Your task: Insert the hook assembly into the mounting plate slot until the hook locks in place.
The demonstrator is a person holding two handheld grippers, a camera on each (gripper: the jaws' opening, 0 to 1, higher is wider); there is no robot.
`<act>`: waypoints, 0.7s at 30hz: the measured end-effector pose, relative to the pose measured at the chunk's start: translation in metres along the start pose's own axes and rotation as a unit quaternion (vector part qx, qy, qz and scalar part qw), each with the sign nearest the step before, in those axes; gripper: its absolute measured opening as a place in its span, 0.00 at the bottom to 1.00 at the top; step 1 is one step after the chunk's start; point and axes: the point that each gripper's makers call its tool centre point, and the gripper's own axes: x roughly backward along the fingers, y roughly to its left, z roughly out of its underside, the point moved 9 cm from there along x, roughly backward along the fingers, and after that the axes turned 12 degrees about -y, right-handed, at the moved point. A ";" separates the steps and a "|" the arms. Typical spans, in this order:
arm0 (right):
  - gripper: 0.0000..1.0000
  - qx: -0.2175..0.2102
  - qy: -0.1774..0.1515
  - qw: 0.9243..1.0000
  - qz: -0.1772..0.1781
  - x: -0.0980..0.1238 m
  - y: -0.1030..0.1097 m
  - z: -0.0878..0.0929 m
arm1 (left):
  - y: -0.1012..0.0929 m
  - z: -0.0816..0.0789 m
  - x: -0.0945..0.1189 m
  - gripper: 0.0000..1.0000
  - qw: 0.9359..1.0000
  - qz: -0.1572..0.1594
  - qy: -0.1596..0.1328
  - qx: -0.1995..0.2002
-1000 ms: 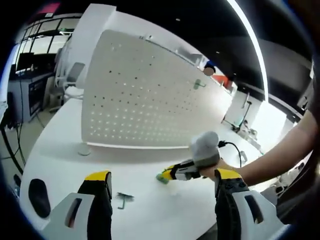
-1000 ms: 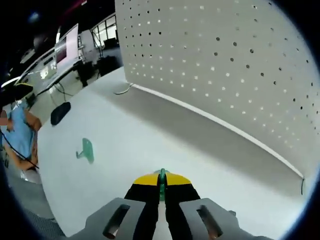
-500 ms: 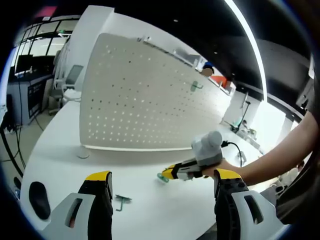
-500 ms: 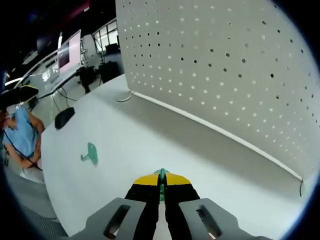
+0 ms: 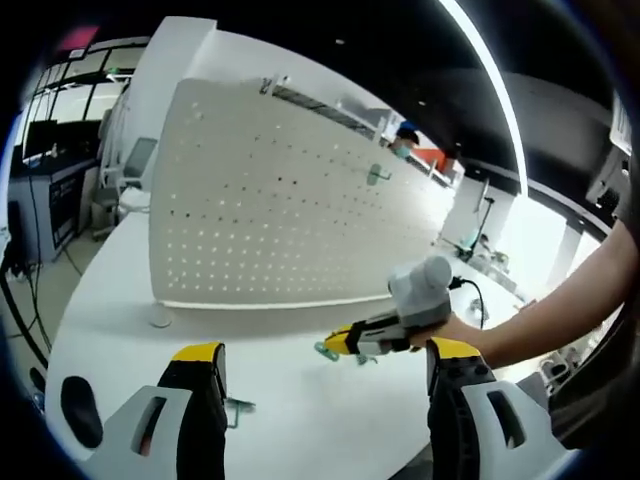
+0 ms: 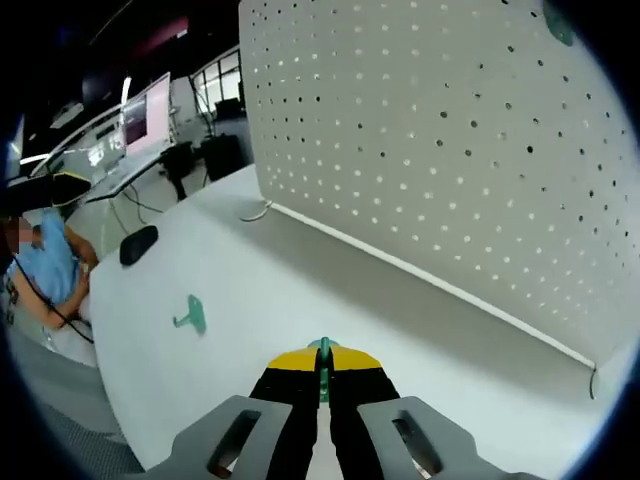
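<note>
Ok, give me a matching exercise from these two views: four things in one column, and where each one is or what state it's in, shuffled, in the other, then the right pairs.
Things:
1. right claw
2. left claw
3. loose green hook
4. black mouse

Places or states:
A. lying alone on the white table, untouched
B. open, holding nothing
C. shut on a green hook
D. near the table's edge, away from the pegboard

Pairs: 1-C, 2-B, 3-A, 4-D

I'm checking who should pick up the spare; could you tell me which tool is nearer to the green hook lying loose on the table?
Left. The left tool has the loose hook just beside its jaw; the right tool, shut on another hook, is farther away.
</note>
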 end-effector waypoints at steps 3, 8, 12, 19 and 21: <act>0.00 0.000 -0.008 1.000 -0.001 0.006 0.001 -0.006 | -0.003 -0.002 0.000 0.84 1.000 0.004 0.000 -0.007; 0.00 0.023 -0.042 0.999 0.002 0.018 0.004 -0.019 | -0.008 -0.006 0.000 0.83 1.000 0.008 -0.003 -0.011; 0.00 0.022 -0.059 0.998 0.000 0.028 0.009 -0.026 | -0.010 -0.009 0.001 0.82 1.000 0.010 -0.007 -0.011; 0.00 0.025 -0.084 0.996 0.005 0.050 0.012 -0.033 | -0.016 -0.015 0.002 0.81 1.000 0.013 -0.017 -0.015; 0.00 0.029 -0.090 0.996 0.008 0.055 0.013 -0.034 | -0.018 -0.015 0.002 0.80 1.000 0.014 -0.021 -0.011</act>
